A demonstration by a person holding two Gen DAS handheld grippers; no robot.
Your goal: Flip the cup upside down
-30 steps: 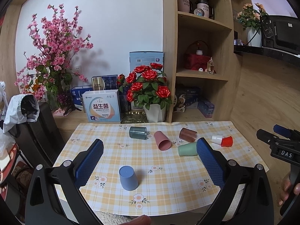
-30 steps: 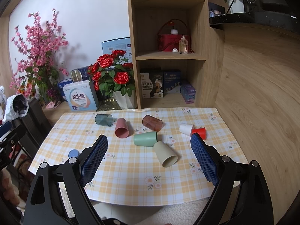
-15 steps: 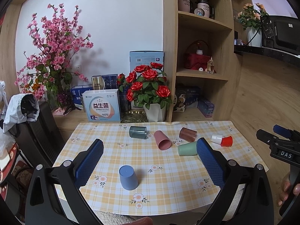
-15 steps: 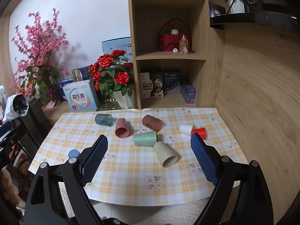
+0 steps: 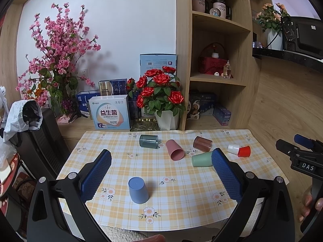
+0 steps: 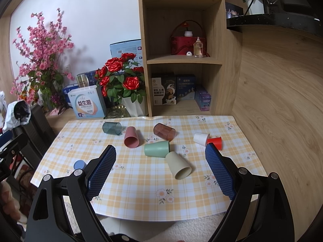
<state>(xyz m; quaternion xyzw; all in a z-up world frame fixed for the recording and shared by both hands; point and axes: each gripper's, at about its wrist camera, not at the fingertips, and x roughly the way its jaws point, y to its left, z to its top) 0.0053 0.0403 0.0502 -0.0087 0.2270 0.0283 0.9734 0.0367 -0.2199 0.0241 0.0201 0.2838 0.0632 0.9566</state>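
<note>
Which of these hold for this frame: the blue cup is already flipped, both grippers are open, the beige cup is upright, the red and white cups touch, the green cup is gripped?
1. The blue plastic cup stands upside down on the checked tablecloth. True.
2. The left gripper and right gripper are both open and empty. True.
3. The beige plastic cup stands upright. False: it lies on its side, mouth toward the camera.
4. The small red cup and small white cup lie touching. True.
5. The mint-green plastic cup is held between the right gripper's fingers. False: it lies on the cloth, untouched.
</note>
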